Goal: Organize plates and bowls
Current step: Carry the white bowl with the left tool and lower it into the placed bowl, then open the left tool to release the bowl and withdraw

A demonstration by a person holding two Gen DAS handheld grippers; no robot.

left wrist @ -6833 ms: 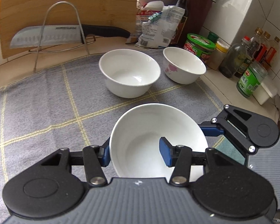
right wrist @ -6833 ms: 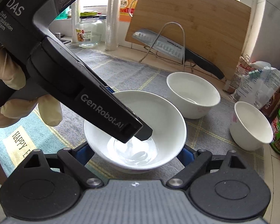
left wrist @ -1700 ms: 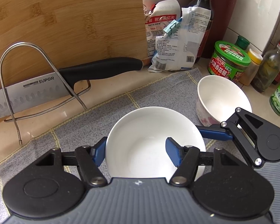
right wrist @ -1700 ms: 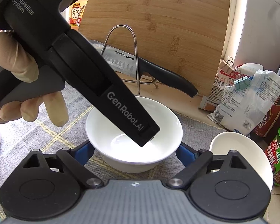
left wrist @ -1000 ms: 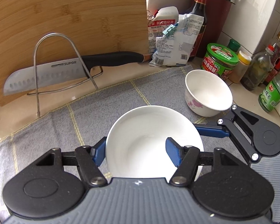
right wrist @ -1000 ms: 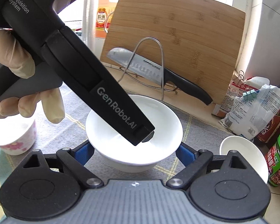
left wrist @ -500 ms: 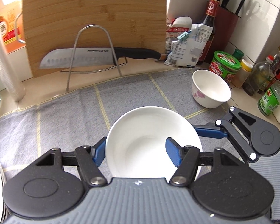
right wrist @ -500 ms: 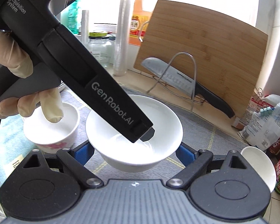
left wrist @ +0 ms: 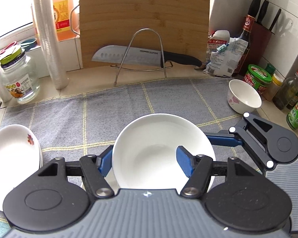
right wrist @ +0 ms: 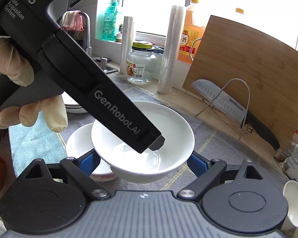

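Over the grey checked cloth (left wrist: 73, 117) that covers the counter, I hold one white bowl (left wrist: 157, 146) with both tools. My left gripper (left wrist: 144, 162) pinches the bowl's near wall, one blue pad outside the rim and the other inside the bowl. My right gripper (right wrist: 143, 161) stands wide, a blue pad on each outer side of the same bowl; whether those pads press on it I cannot tell. In the right wrist view the bowl hangs partly above a second white bowl (right wrist: 79, 144) that sits on the cloth near its left edge, beside a stack of plates (right wrist: 73, 105). My gloved left hand (right wrist: 29, 91) grips the left tool's handle. A small flowered bowl (left wrist: 244, 97) stands at the cloth's far right corner. Behind the cloth a knife (left wrist: 145, 56) rests in a wire rack (left wrist: 143, 39) against an upright cutting board (left wrist: 143, 13).
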